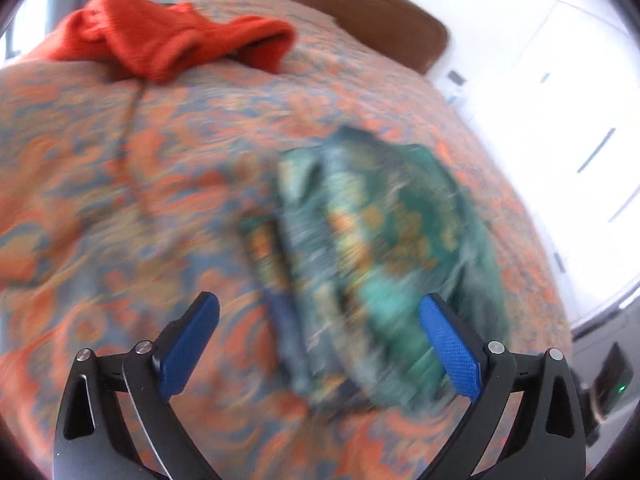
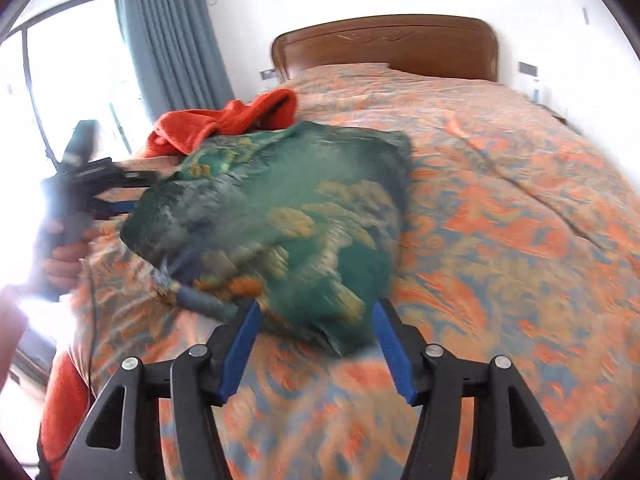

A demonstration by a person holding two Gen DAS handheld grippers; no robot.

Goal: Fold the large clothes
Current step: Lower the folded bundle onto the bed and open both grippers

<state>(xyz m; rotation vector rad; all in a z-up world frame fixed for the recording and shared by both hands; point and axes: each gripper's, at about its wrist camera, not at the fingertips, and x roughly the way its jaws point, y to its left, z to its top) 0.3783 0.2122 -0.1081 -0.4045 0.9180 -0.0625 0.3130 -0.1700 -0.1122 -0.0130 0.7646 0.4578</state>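
Green garment (image 1: 372, 248), patterned w/ gold, lies folded into a compact bundle on the bedspread (image 1: 120, 184), roughly mid-bed; both views are motion-blurred so fold edges aren't crisp. Your left gripper (image 1: 320, 332) stands wide, blue pads clear of the cloth, nothing pinched btwn them; the bundle sits just ahead of its right pad. From the right wrist view you can see that same gripper at the bundle's left edge, held in your left hand (image 2: 60, 256). Your right gripper (image 2: 316, 336) is about half spread, pads either side of the bundle's near corner but not pressing it, so nothing is gripped. Orange-red garment (image 2: 224, 120) lies crumpled beyond the green one, touching its far edge, twd the curtain (image 2: 168, 36) side. Wooden headboard (image 2: 388, 44) at the far end.
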